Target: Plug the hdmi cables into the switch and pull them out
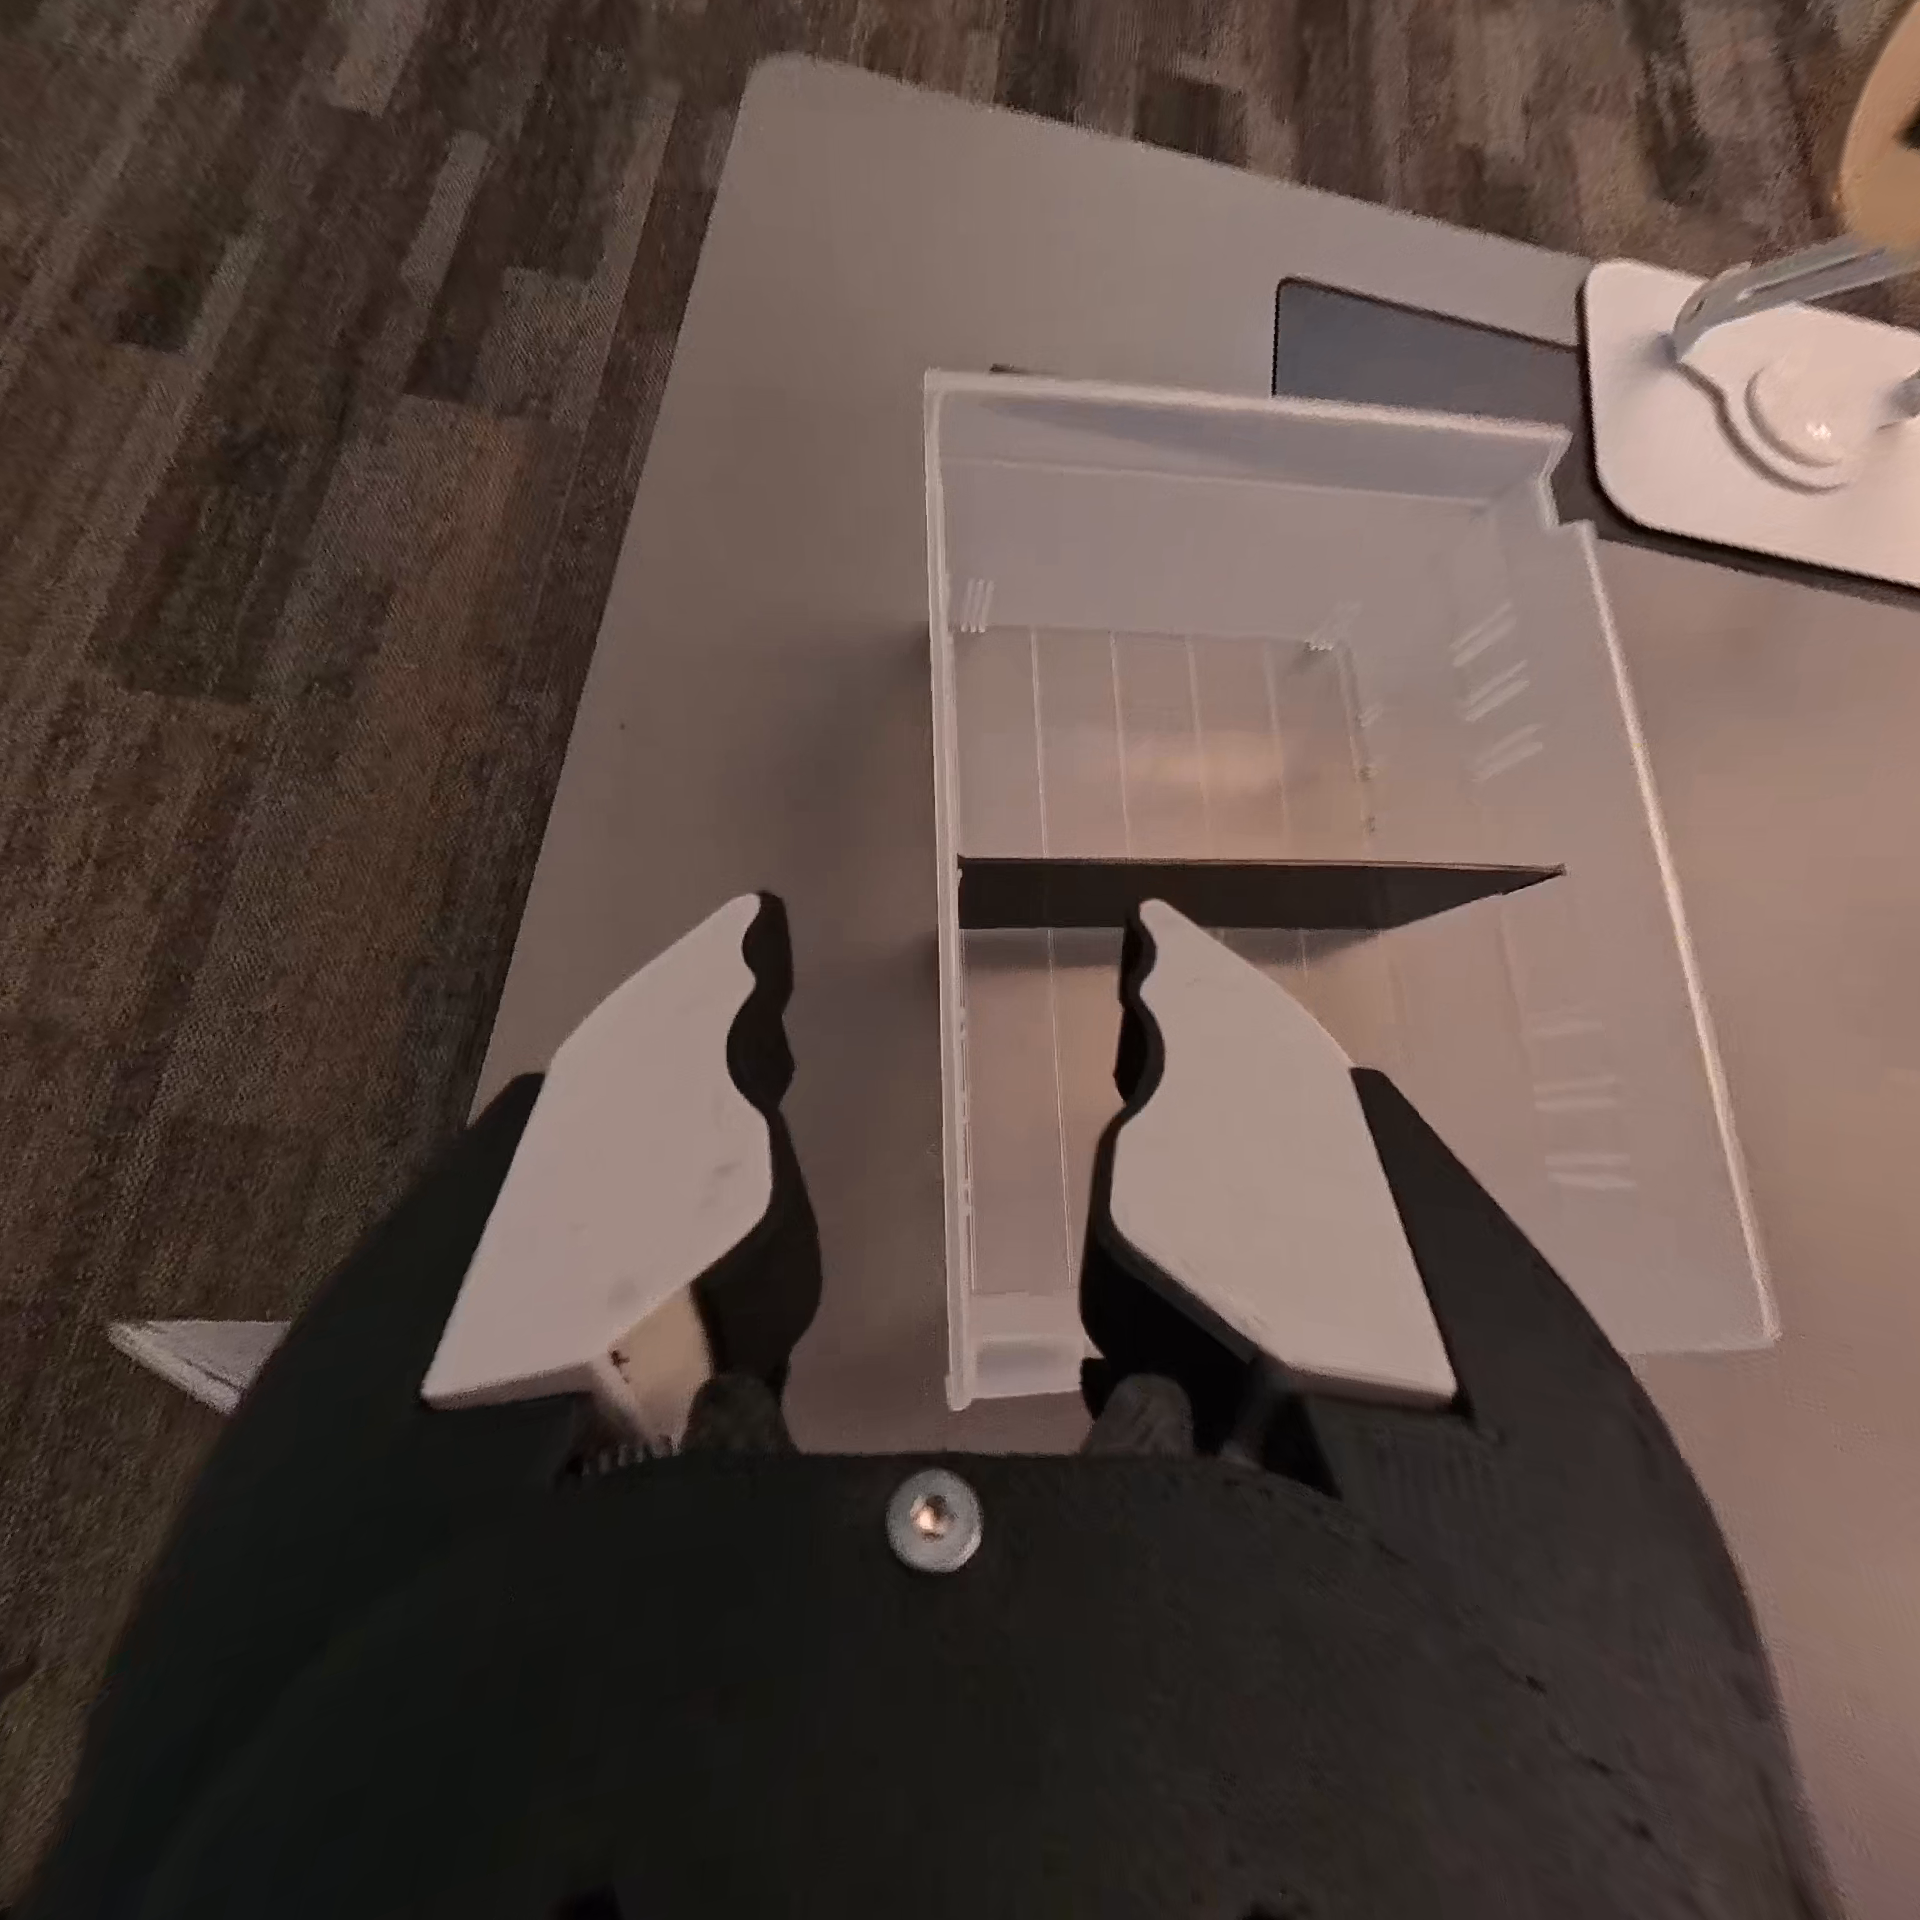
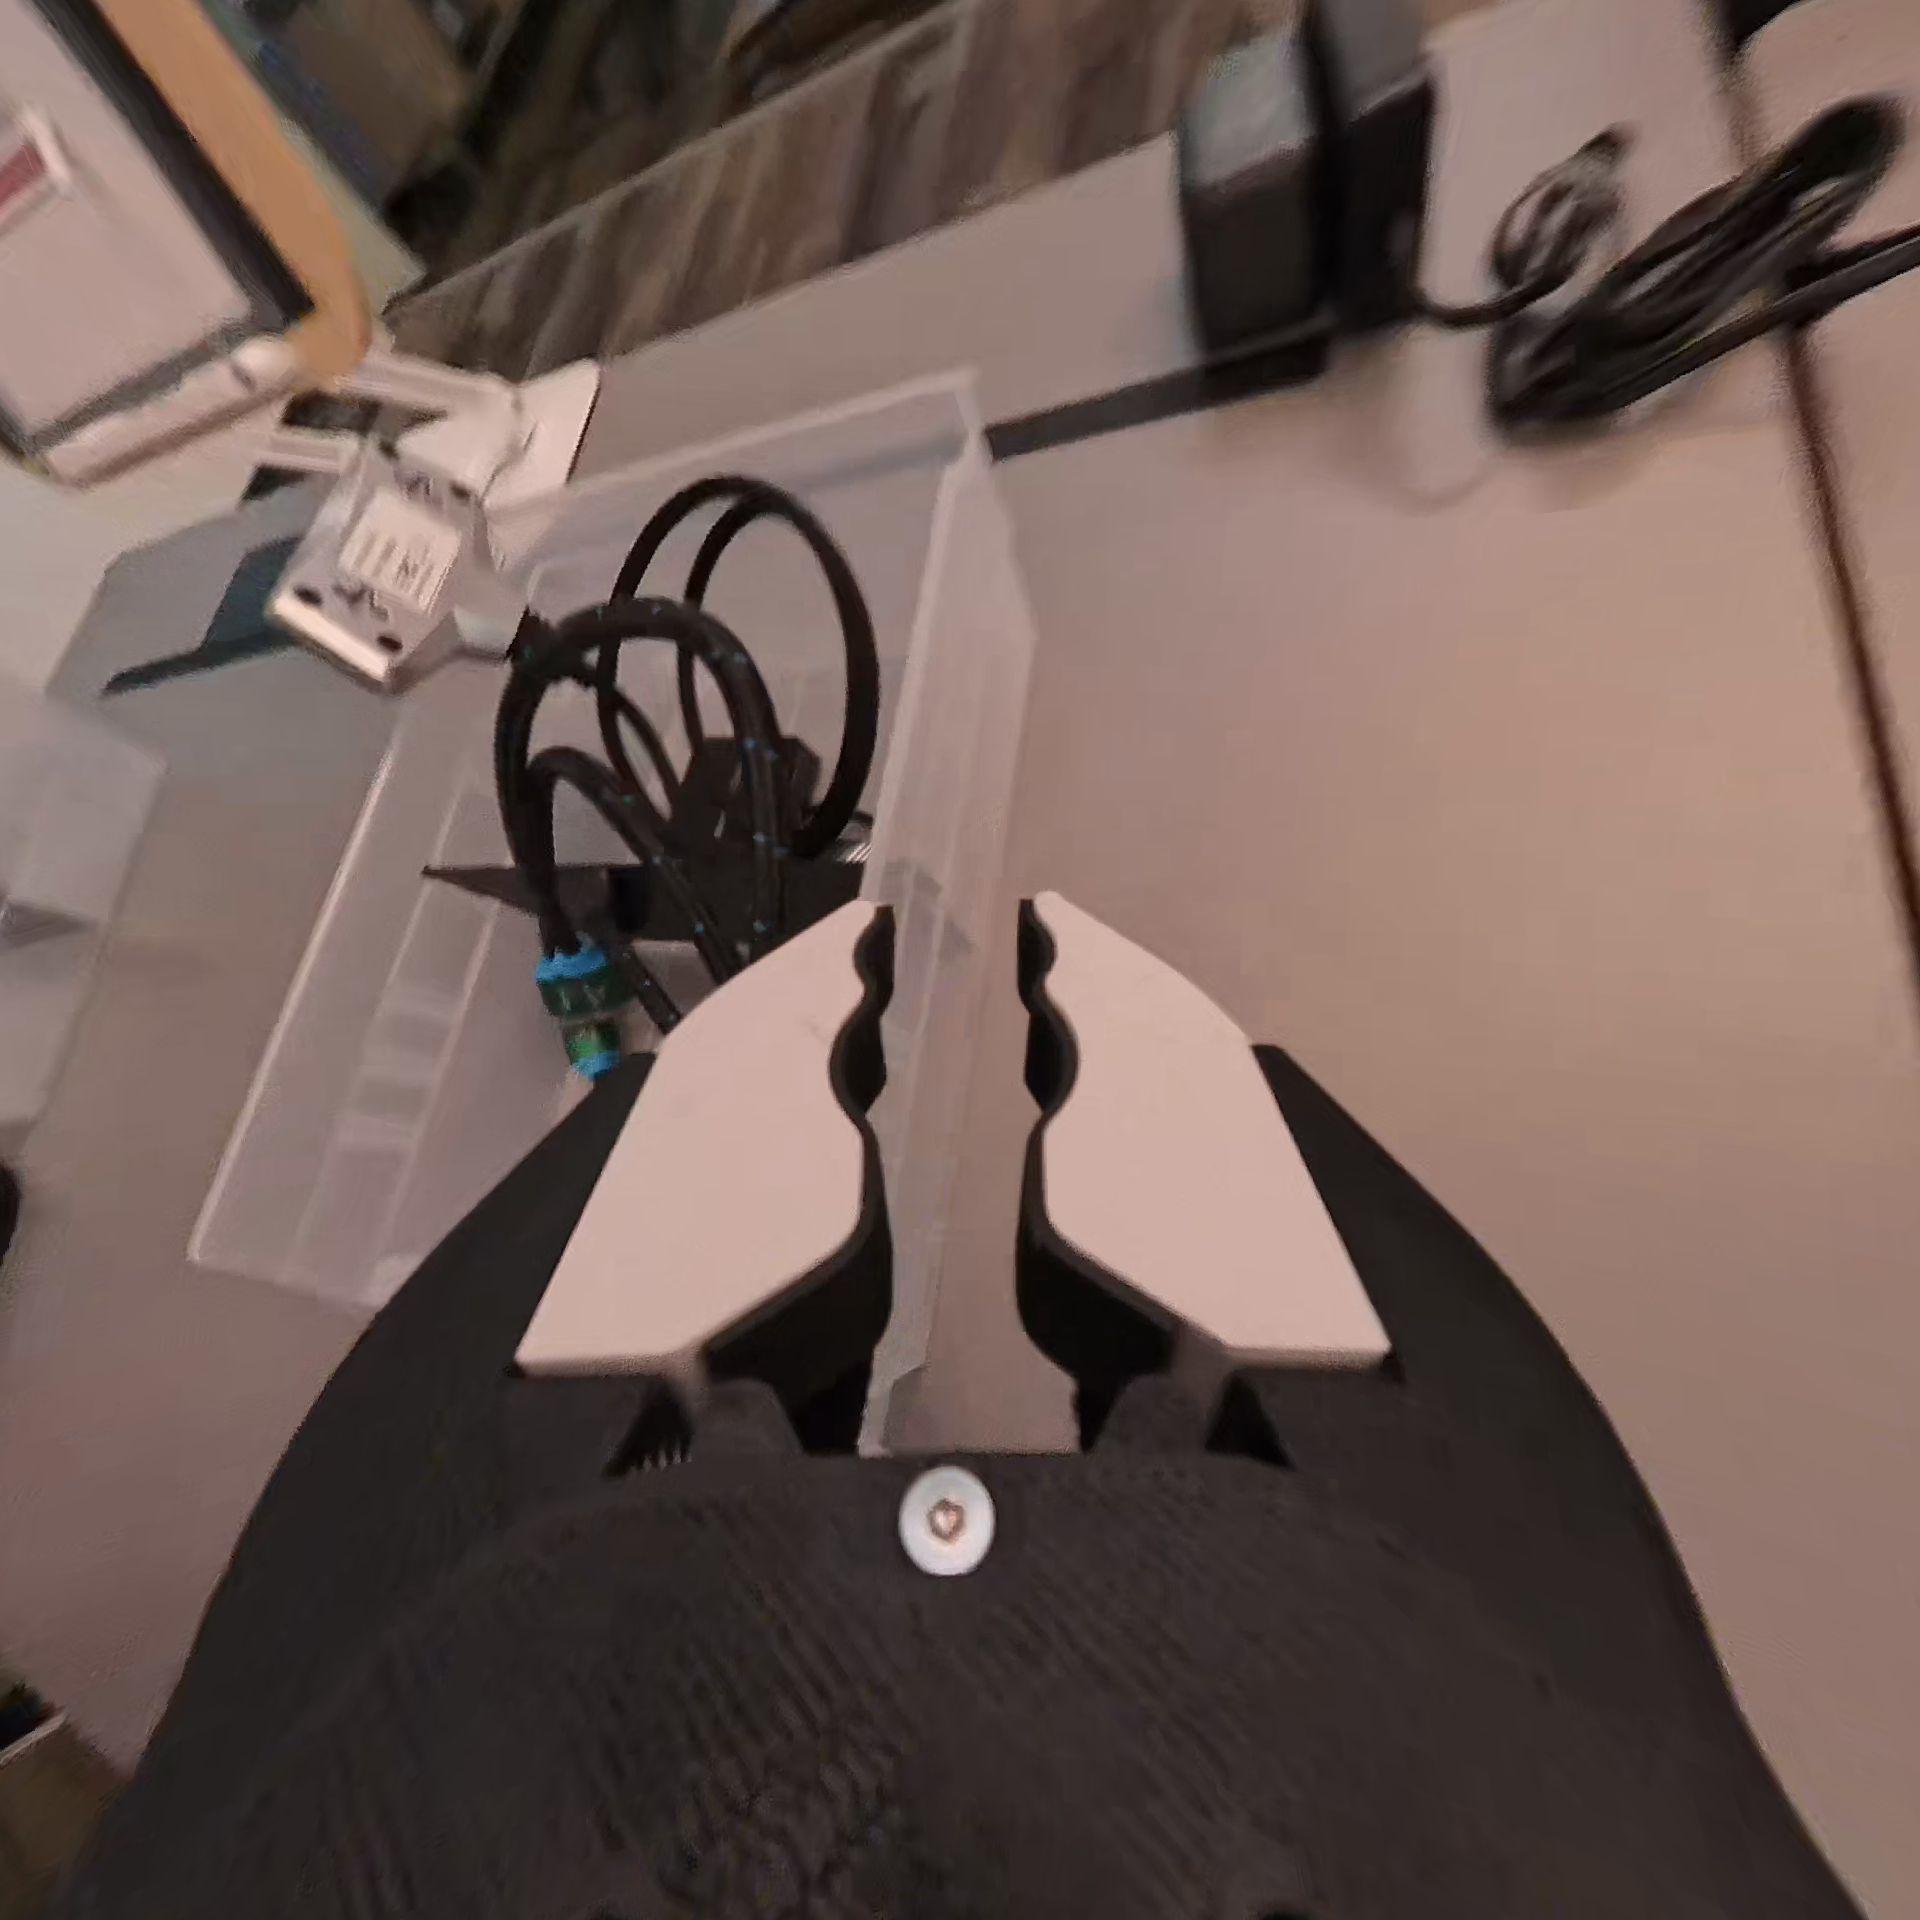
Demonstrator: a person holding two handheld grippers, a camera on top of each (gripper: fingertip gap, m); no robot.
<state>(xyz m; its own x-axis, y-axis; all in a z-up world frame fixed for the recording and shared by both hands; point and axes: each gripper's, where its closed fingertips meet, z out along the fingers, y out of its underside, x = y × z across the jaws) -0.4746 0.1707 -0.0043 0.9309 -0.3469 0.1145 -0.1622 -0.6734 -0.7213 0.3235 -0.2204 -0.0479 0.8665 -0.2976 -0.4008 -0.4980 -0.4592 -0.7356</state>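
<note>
Clear plastic bin (image 1: 1558, 935) sits on the grey table (image 1: 831, 416), a black divider (image 1: 1195, 894) across its middle; both compartments look empty in the left wrist view. Left gripper (image 1: 951, 914) hovers over the bin's left wall, fingers spread wide, holding nothing. White stand base (image 1: 1766, 436) at the bin's far right corner. In the right wrist view, a second clear bin (image 2: 966, 644) holds coiled black hdmi cables (image 2: 675, 727), blue-ringed connector ends (image 2: 571, 997) near the front. Right gripper (image 2: 956, 920) straddles that bin's right wall, fingers apart, not pinching it. Switch not identifiable. Loose black cord bundle (image 2: 1683, 270) far right, blurred.
</note>
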